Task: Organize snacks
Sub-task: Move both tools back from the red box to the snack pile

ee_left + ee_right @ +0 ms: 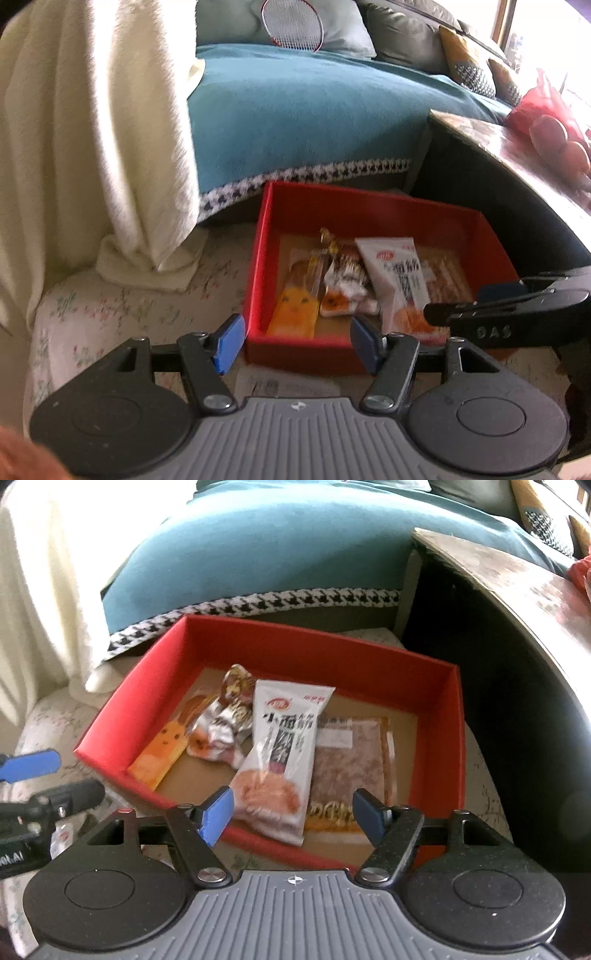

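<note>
A red box (369, 206) (332, 646) stands on a floral-patterned surface and holds several snack packets. A white packet with black characters (280, 753) (399, 284) lies on top in the middle. Left of it are an orange packet (162, 753) (293, 314) and a crumpled silver wrapper (225, 720). A brown flat packet (351, 771) lies to the right. My left gripper (297, 341) hovers open over the box's near-left corner, nothing between its pads. My right gripper (295, 816) stands open above the white packet's near end without touching it.
A sofa with a teal cover (314, 110) and a cream blanket (92, 129) lies behind the box. A wooden table (517, 147) (517, 576) with a red bag (543, 110) stands at the right. A small white packet (288, 386) lies on the floral surface in front of the box.
</note>
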`<action>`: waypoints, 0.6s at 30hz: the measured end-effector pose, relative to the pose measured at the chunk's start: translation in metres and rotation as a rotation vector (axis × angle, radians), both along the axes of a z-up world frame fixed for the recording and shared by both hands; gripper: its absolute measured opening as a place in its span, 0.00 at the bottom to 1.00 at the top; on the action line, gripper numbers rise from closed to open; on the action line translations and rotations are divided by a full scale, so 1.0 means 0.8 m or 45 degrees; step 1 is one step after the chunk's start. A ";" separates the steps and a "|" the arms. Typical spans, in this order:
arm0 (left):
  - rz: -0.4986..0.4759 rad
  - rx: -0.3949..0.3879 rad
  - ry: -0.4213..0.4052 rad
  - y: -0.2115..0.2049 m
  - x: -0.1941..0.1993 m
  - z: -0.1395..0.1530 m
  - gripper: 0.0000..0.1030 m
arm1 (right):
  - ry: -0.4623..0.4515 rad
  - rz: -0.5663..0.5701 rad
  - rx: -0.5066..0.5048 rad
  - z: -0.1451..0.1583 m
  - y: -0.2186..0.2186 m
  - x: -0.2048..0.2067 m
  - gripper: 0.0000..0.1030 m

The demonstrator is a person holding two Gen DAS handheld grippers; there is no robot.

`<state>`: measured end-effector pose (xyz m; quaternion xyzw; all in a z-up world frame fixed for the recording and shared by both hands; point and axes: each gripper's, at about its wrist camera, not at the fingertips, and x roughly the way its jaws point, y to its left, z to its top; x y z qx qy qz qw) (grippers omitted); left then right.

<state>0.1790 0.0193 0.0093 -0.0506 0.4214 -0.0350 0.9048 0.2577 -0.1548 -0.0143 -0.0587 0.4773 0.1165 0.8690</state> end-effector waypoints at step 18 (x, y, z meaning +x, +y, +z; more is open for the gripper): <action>0.174 0.000 0.251 0.055 -0.085 -0.052 0.59 | -0.023 0.093 0.089 0.023 0.001 -0.119 0.80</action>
